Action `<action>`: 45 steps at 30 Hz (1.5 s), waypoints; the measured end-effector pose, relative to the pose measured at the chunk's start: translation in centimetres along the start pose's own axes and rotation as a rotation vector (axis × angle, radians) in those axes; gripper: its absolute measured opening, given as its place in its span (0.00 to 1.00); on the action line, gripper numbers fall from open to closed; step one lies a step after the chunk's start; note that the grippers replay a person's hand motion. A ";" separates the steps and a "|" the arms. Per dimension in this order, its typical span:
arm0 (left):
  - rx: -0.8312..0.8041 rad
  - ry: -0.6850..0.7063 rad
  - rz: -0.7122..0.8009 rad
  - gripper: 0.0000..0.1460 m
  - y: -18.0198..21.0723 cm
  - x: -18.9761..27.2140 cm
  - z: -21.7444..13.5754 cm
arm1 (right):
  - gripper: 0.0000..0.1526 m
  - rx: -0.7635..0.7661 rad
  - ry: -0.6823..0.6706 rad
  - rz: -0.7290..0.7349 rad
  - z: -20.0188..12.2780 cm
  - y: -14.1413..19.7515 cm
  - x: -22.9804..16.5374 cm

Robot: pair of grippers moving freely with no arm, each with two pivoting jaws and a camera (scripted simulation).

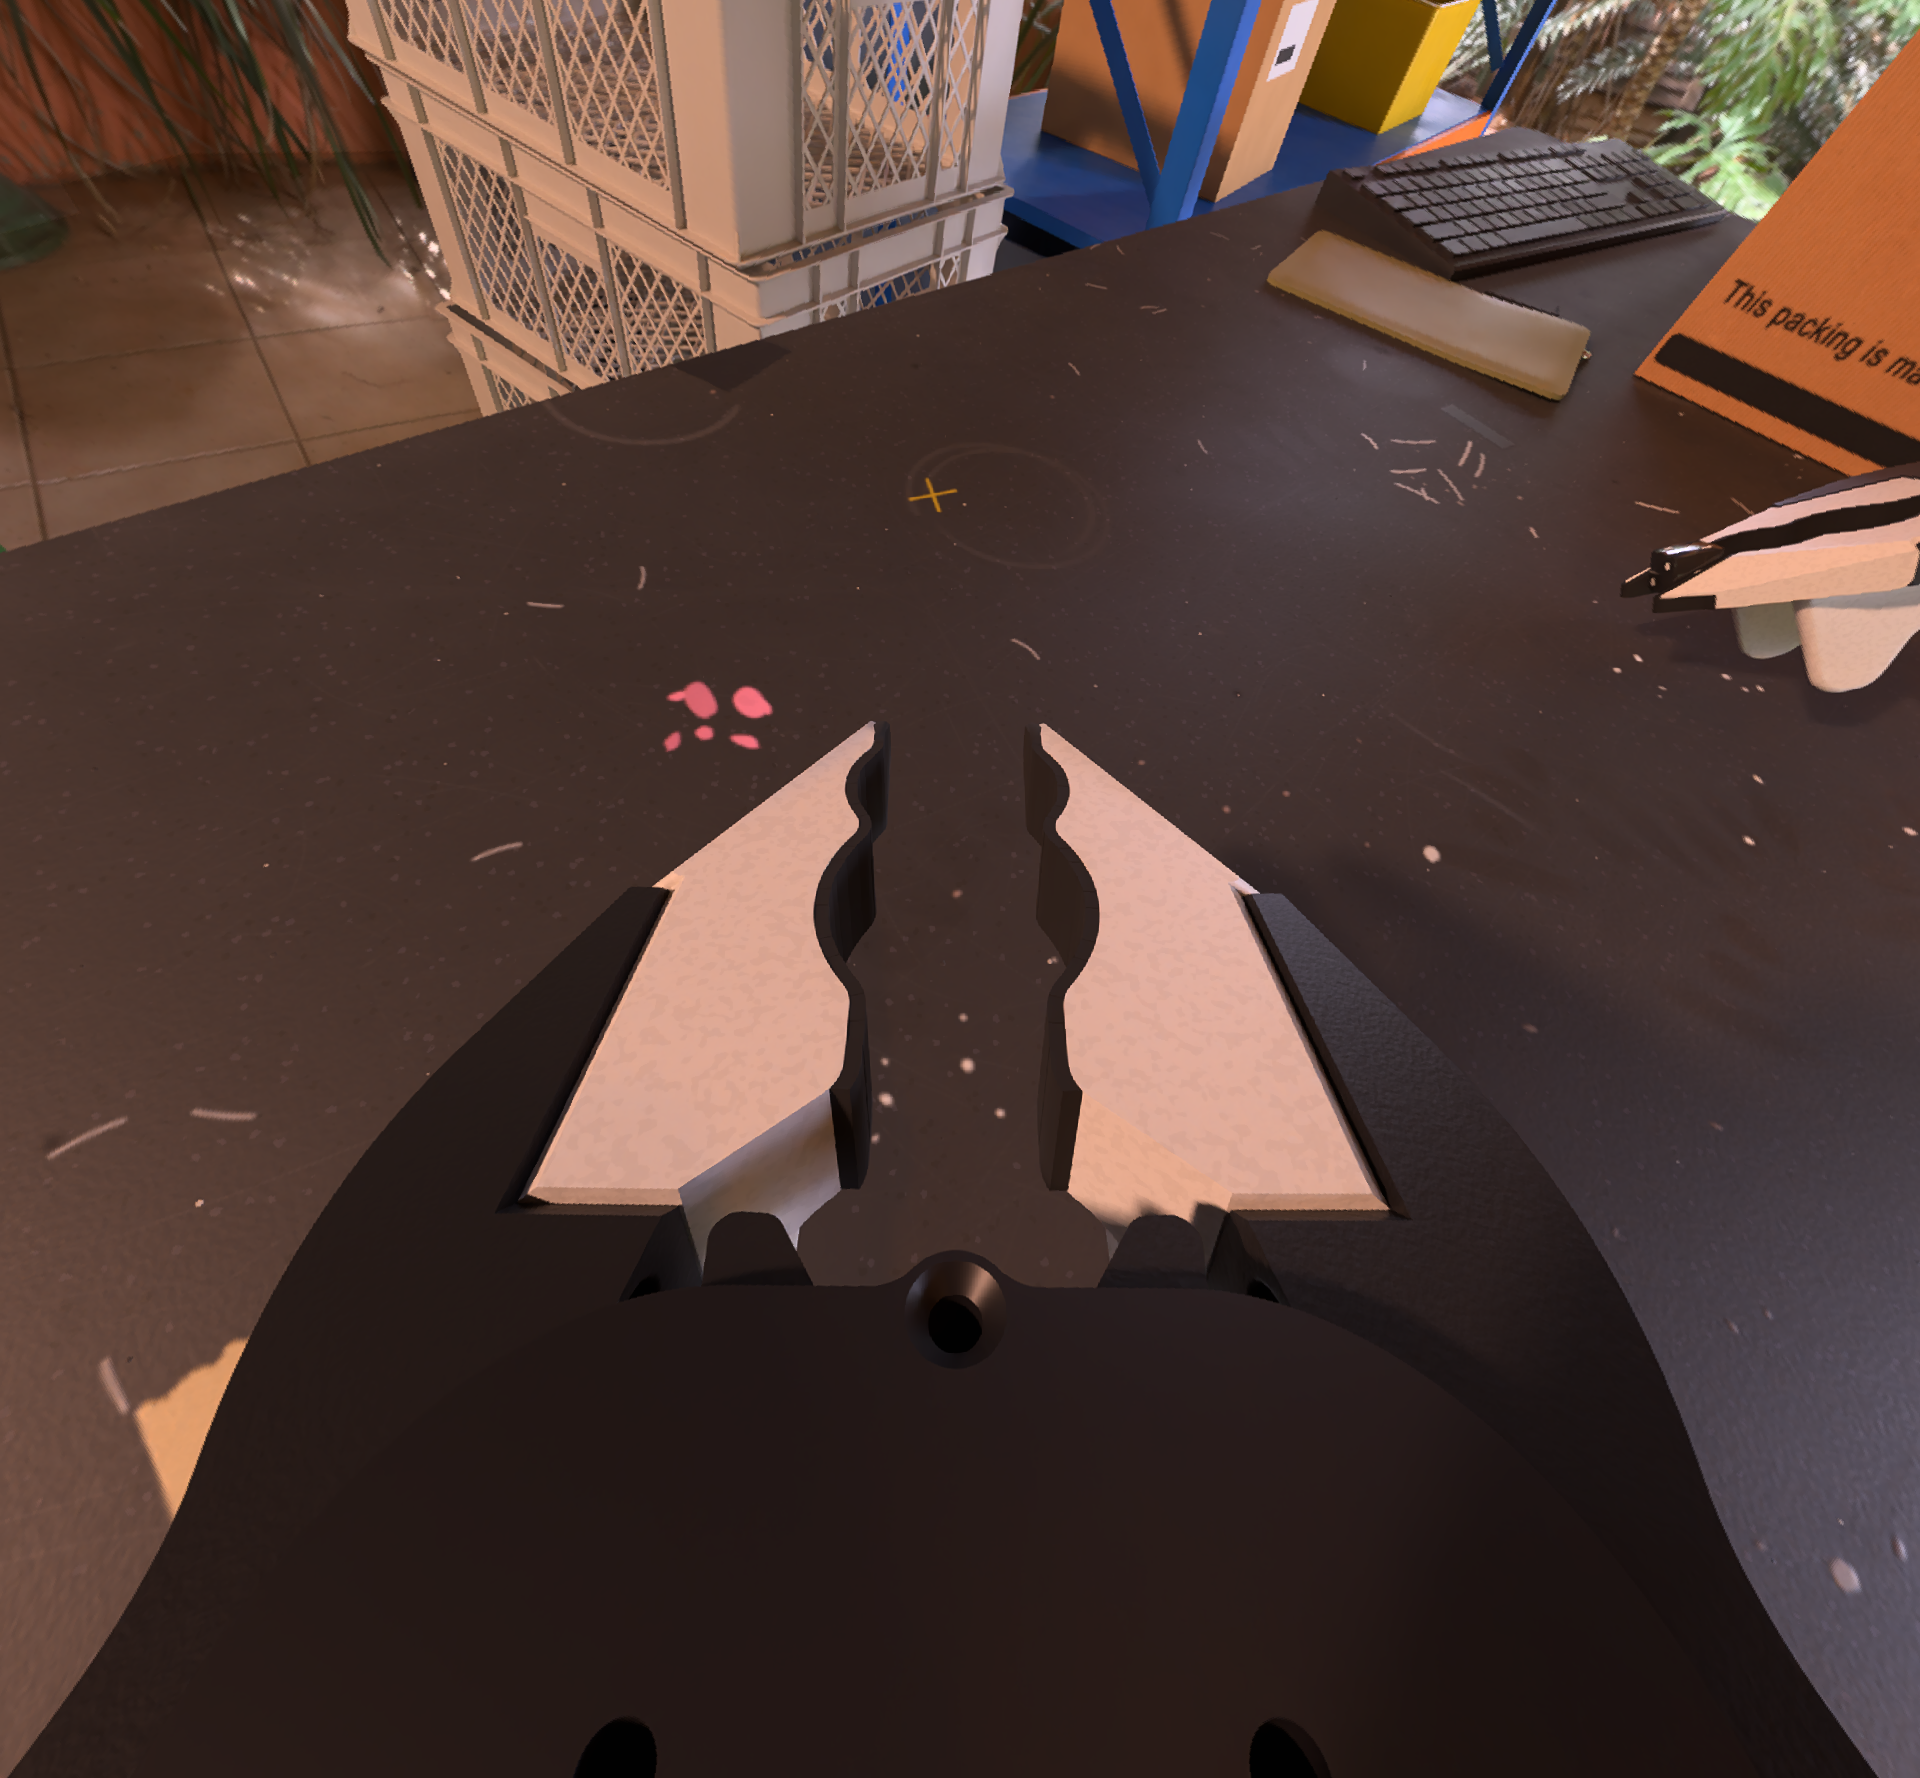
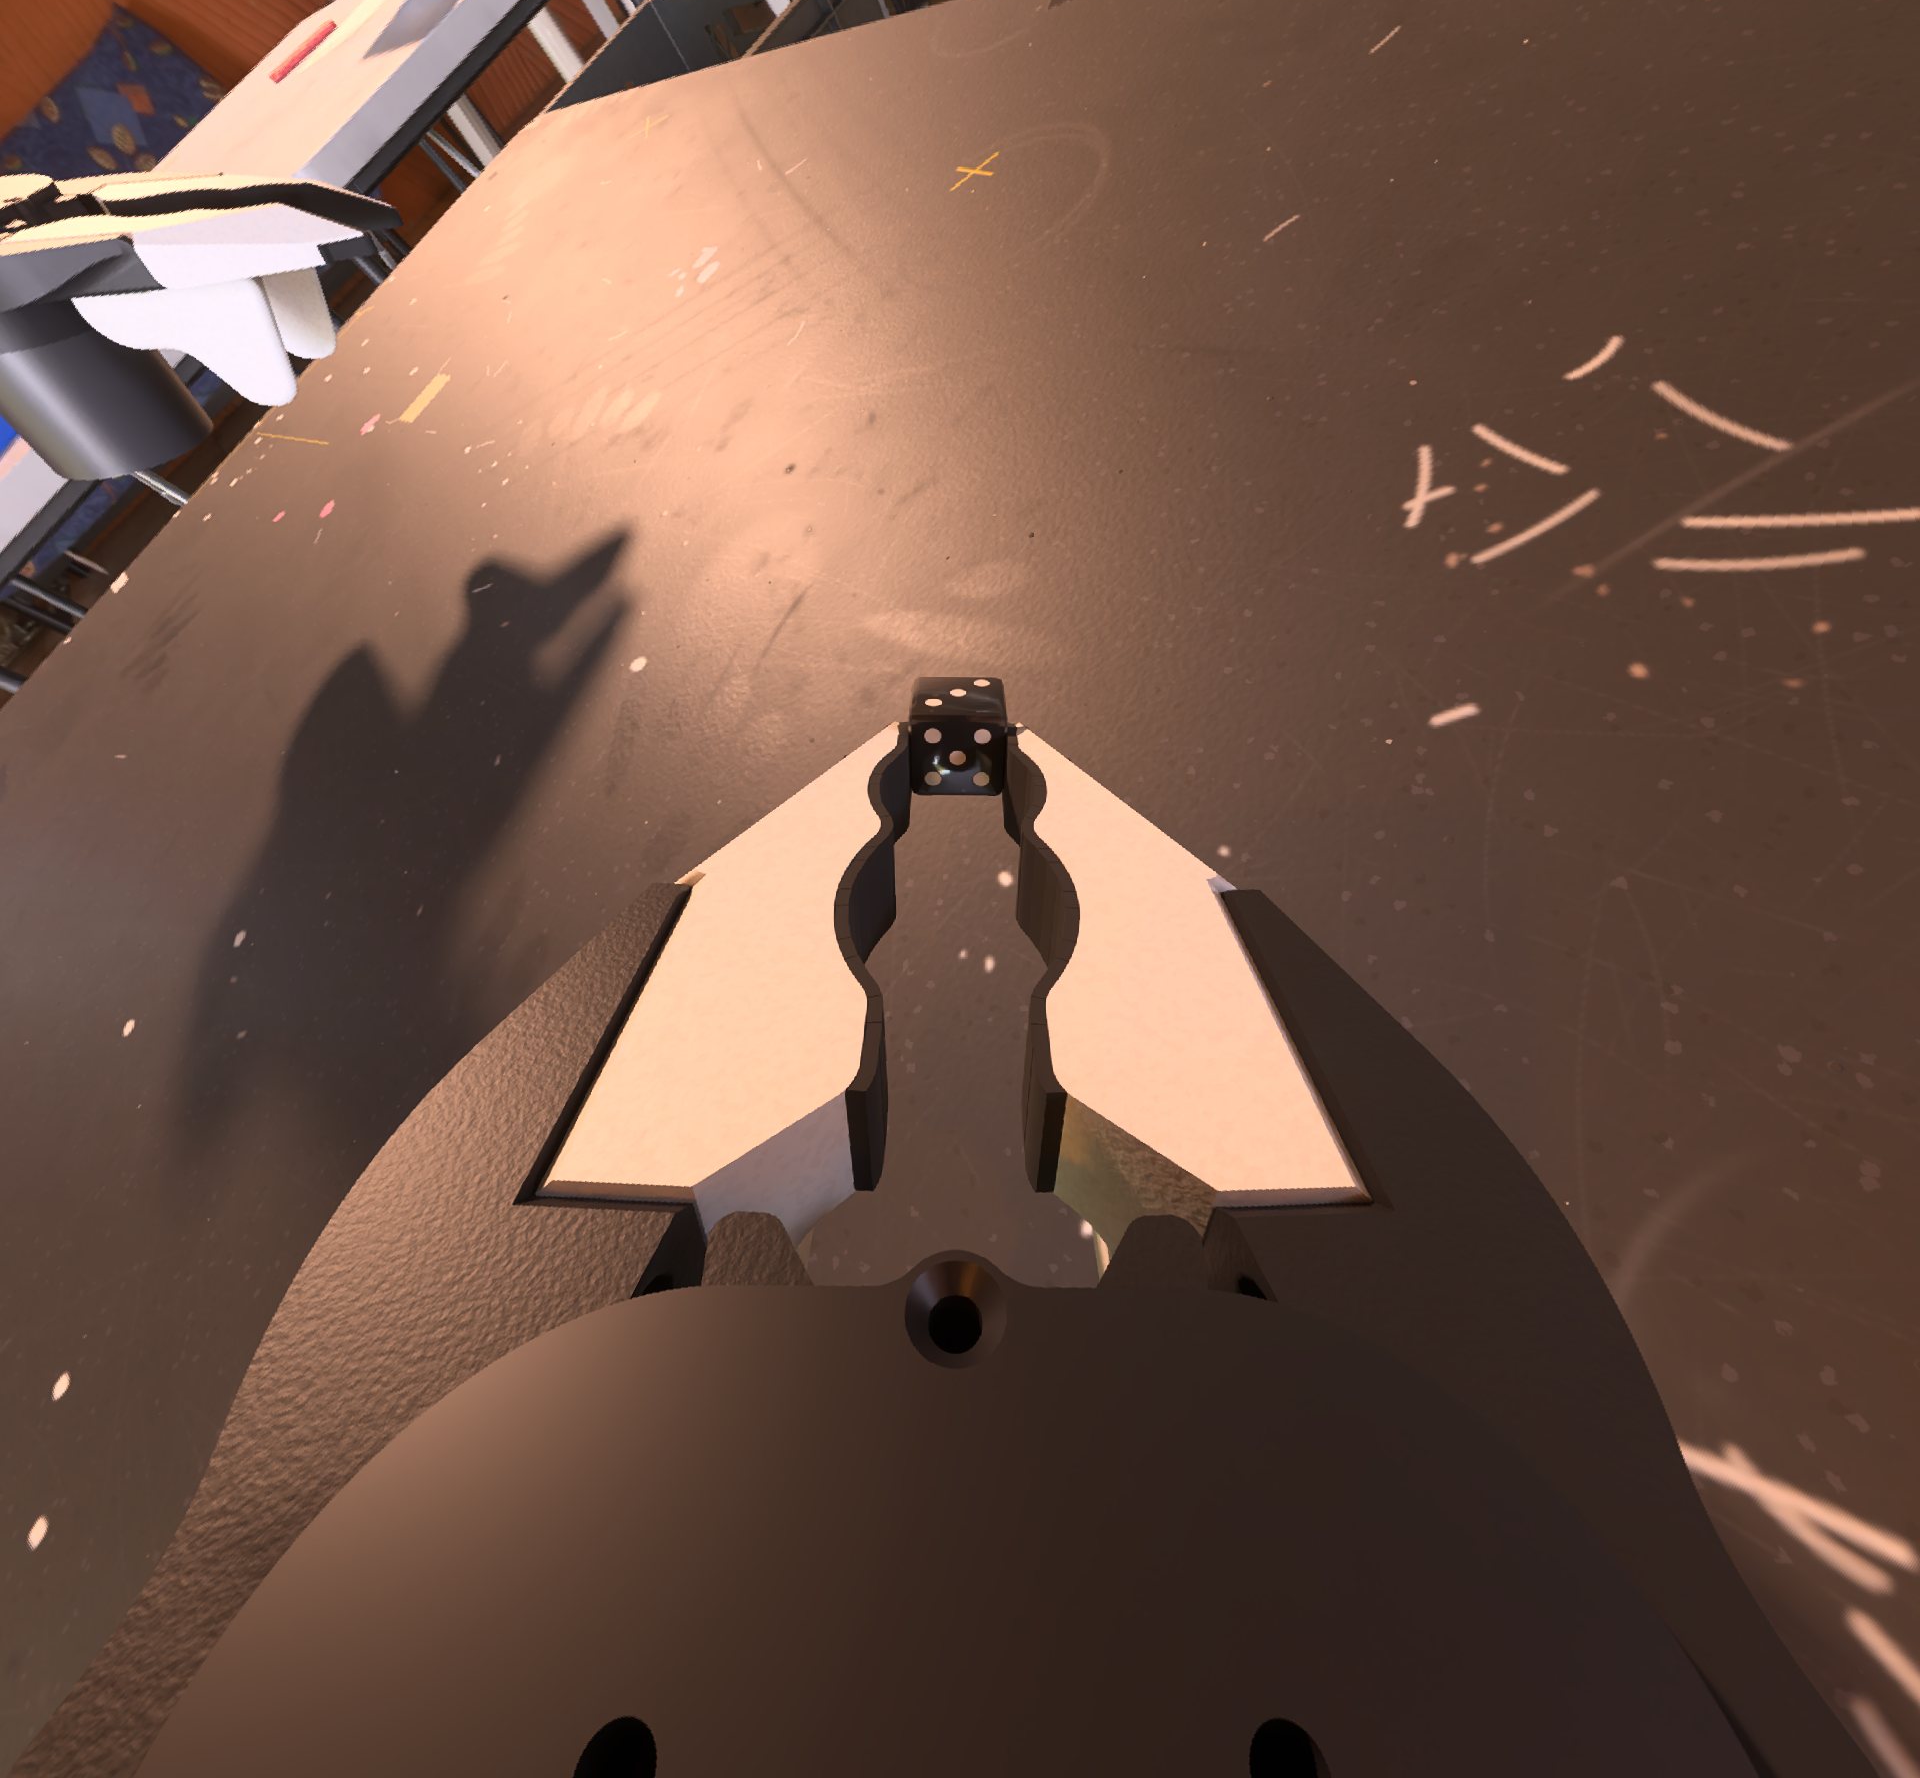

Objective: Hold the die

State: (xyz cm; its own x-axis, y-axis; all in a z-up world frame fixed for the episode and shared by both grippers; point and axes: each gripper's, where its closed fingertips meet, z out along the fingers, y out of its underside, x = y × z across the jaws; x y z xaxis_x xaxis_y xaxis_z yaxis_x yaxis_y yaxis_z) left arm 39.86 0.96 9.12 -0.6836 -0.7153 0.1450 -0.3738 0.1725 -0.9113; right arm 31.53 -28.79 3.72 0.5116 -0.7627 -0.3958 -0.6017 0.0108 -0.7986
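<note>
A small black die with white pips (image 2: 957, 698) is pinched between the fingertips of my right gripper (image 2: 956, 731), which is shut on it over the dark table (image 2: 1247, 378). The gripper's shadow falls on the table to the left. My left gripper (image 1: 956, 741) is open and empty, low over the table, with only bare tabletop between its fingers. The right gripper also shows at the right edge of the left wrist view (image 1: 1766, 575), with a small dark thing at its tips. The left gripper shows at the upper left of the right wrist view (image 2: 187, 274).
Stacked beige lattice crates (image 1: 675, 118) stand past the table's far edge. A black keyboard (image 1: 1507, 190) and a beige wrist rest (image 1: 1434, 315) lie at the far right, beside an orange cardboard box (image 1: 1818, 294). A yellow cross (image 1: 932, 495) marks the tabletop.
</note>
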 end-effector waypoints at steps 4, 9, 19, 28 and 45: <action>-0.005 -0.003 0.008 0.18 0.1 0.0 0.1 | 0.11 -0.003 -0.001 0.000 0.0 0.0 0.0; -0.010 -0.004 0.012 0.18 0.2 0.0 0.1 | 0.11 -0.003 -0.002 0.002 0.0 0.0 0.0; -0.011 -0.006 0.011 0.18 0.2 0.0 0.1 | 0.11 -0.003 -0.002 0.002 0.0 0.1 0.0; -0.016 -0.012 0.002 0.17 0.5 -0.3 0.3 | 0.11 0.003 -0.017 0.005 -0.1 0.0 -0.2; -0.037 -0.078 0.058 0.17 0.0 -0.2 -0.8 | 0.11 0.099 -0.101 -0.057 -1.2 -1.0 -1.7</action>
State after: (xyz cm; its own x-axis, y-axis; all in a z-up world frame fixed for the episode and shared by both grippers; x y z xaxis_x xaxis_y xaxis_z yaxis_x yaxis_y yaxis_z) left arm 39.48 1.63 9.36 -0.6544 -0.7537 0.0607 -0.3590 0.2390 -0.9022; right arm 30.55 -28.34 5.76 0.6051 -0.6952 -0.3880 -0.5089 0.0371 -0.8601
